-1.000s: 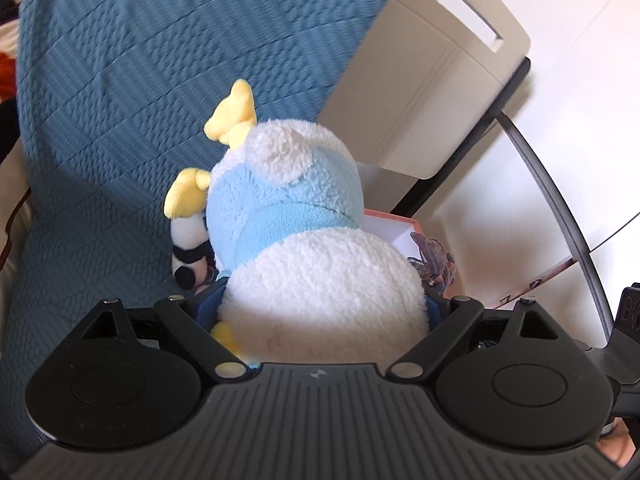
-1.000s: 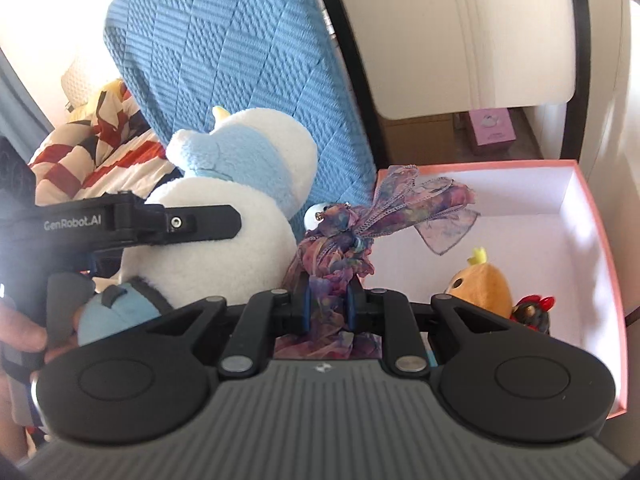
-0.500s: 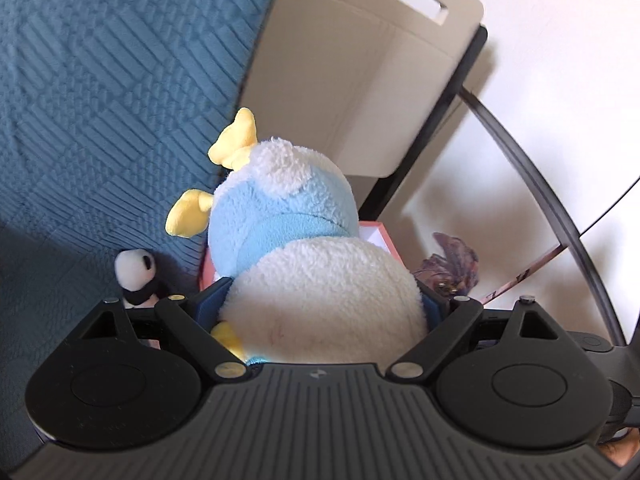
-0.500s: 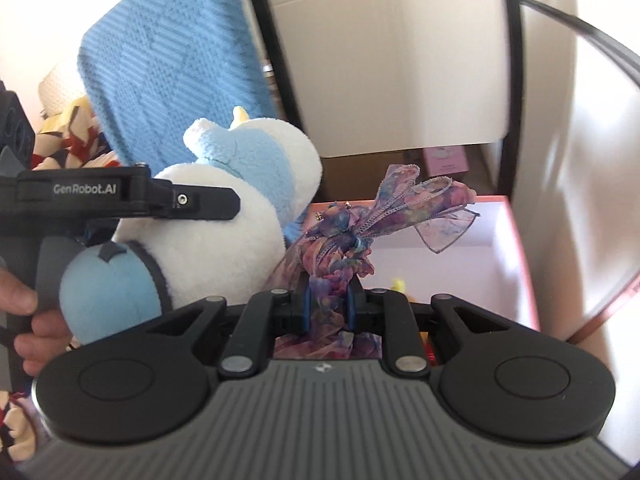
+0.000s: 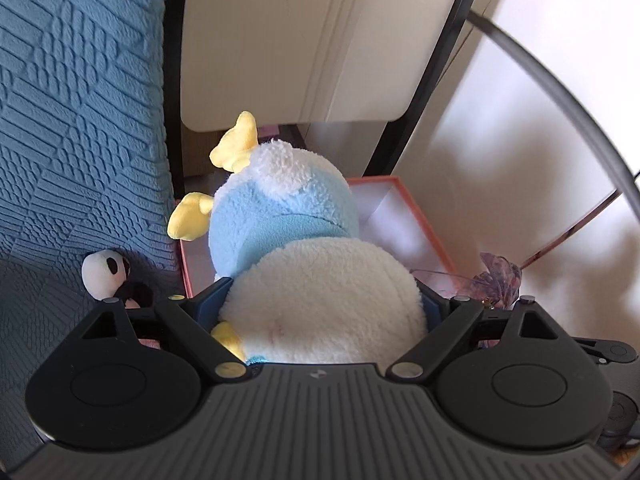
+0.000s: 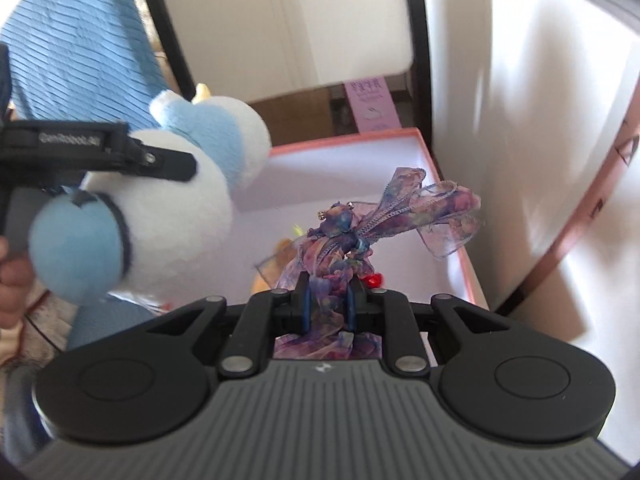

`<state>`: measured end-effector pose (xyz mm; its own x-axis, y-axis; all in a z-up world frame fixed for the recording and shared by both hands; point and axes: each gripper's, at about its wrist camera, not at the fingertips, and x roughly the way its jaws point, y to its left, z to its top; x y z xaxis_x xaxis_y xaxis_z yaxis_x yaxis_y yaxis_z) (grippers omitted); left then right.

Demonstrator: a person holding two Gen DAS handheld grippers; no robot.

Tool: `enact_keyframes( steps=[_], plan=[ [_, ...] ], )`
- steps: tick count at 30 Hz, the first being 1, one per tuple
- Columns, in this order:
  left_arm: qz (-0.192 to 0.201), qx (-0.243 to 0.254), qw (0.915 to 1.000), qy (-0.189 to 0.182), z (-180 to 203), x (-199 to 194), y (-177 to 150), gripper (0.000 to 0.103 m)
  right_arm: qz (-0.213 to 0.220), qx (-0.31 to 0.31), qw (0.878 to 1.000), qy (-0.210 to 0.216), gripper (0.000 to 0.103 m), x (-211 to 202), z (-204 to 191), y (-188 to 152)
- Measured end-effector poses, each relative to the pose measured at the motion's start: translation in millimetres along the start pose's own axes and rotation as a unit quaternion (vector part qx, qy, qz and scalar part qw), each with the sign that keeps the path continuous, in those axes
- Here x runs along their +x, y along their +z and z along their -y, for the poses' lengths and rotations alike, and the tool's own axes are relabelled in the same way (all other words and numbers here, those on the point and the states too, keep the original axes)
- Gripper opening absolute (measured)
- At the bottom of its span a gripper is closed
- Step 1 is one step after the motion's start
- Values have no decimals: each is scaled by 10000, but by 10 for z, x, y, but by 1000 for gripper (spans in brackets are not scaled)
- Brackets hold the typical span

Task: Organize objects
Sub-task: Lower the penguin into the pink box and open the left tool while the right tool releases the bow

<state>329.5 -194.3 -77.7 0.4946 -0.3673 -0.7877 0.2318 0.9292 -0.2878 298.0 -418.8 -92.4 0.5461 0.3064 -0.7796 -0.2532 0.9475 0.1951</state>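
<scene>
Above, the left claw (image 5: pixel 324 312) gripped a plush duck (image 5: pixel 304 264) by its white body, jaws wide and pads pressed to both flanks. Ahead of it and below stood a pink box (image 5: pixel 416 216), with a small panda toy (image 5: pixel 102 274) to its left. The right claw (image 6: pixel 326 300) was clamped on a purple ribbon bow (image 6: pixel 360 232), held over the box (image 6: pixel 348 140).
</scene>
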Motion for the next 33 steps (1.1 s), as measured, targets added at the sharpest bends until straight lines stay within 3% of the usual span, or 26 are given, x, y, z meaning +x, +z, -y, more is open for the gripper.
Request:
enact_keyframes(
  steps=[8,13,17,18,26,33],
  plan=[
    [-273,-45,9996,97,-84,193,-147,92,-264,286,9992,-72,23,301,201,-67],
    [-81,-56,9999,-122,-61,102,-76,92,-223,328,9992,-84,28,265,229,-75],
    [-87,-37,9999,-89,7,-33,5,92,-192,372,9991,-81,71,195,214,-32],
    [-113,-37,9999,-119,9,-55,-4,92,-160,385,9991,-86,74,165,203,-15],
    [-92,-97,9995,-298,-73,-330,-245,92,83,436,9990,-22,75,-138,50,32],
    [283,-243,9981,-499,-233,-832,-418,92,383,322,9985,206,76,-580,-234,-50]
  ],
)
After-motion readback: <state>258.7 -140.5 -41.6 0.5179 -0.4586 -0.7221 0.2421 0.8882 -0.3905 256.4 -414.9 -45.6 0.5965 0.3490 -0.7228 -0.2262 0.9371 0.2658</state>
